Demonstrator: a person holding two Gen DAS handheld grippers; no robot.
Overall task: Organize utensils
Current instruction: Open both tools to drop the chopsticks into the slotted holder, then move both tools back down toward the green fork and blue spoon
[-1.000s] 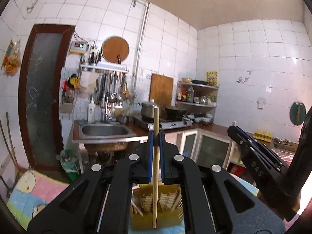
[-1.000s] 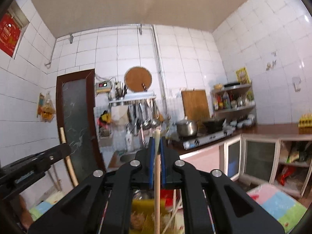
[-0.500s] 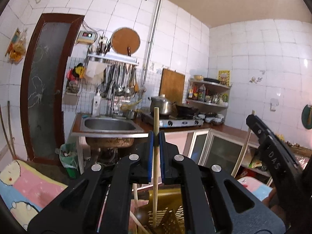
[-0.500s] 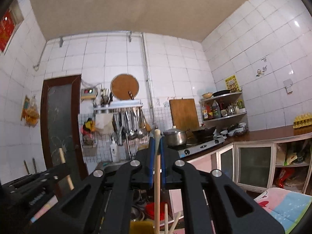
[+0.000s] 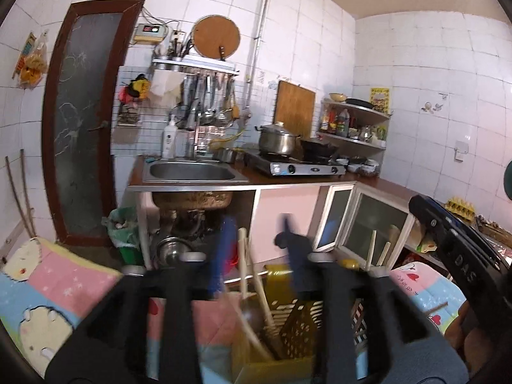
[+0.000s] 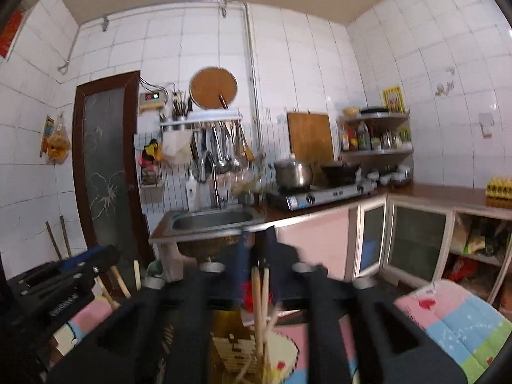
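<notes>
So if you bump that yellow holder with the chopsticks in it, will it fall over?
Possibly. The yellow utensil holder looks like thin slotted plastic, so probably light. The wooden chopsticks lean out above its rim, which may make it top-heavy. It seems to sit on a soft padded mat, so its footing is likely wobbly.

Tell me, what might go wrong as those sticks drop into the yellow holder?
1. The left gripper is opening its jaws; the leaning chopstick could tip out over the holder.
2. The right gripper is opening too, right beside it; its chopsticks may miss the slot.
3. The grippers sit close and could bump.
</notes>
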